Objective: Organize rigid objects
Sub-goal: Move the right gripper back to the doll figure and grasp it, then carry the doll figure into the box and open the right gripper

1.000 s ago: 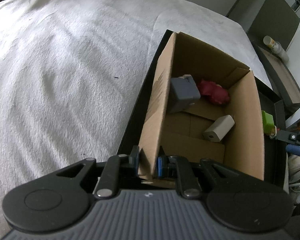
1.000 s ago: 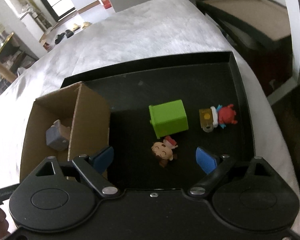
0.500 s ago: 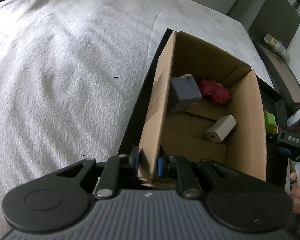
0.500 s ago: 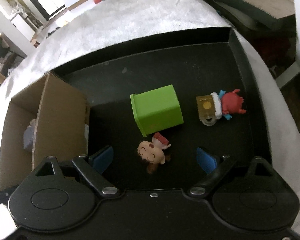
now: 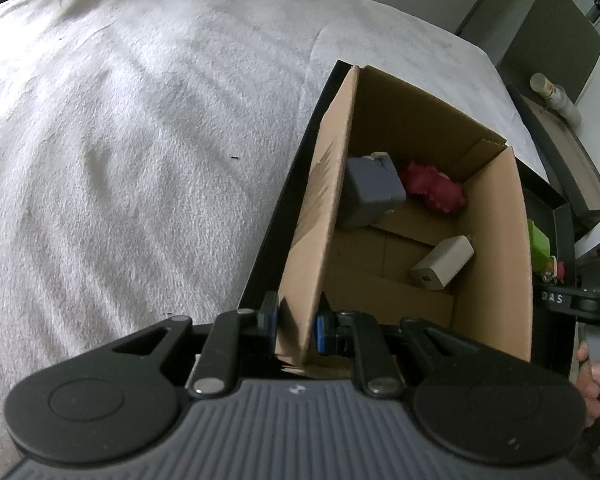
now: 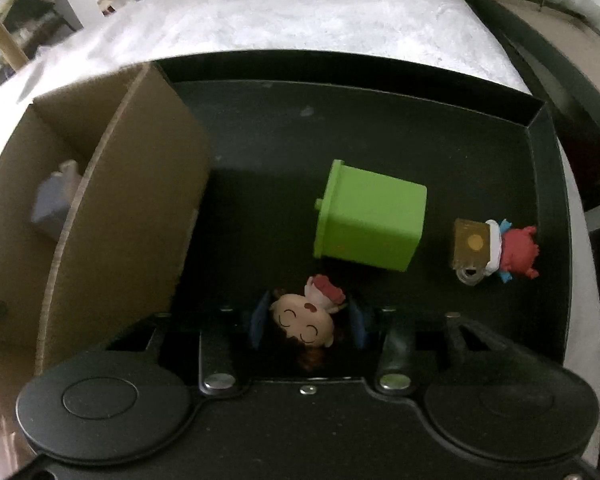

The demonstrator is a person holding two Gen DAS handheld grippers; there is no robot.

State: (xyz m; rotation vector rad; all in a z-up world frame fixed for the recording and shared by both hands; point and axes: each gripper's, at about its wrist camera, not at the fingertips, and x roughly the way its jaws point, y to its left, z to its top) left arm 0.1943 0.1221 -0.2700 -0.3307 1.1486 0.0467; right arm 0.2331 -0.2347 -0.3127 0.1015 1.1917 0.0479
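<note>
right claw (image 6: 308, 322) dropped, closing around figurine (image 6: 306, 320), contact unclear | left claw (image 5: 296, 326) clamps box wall (image 5: 316, 232)

Left wrist: steeply down, close over cardboard box (image 5: 496, 240) near corner. Right wrist: steeply down over black tray (image 6: 548, 120). Shared: box, tray.

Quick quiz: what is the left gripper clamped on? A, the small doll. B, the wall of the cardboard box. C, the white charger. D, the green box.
B: the left gripper has a pad on each side of the near wall of the cardboard box, shut on it.
</note>
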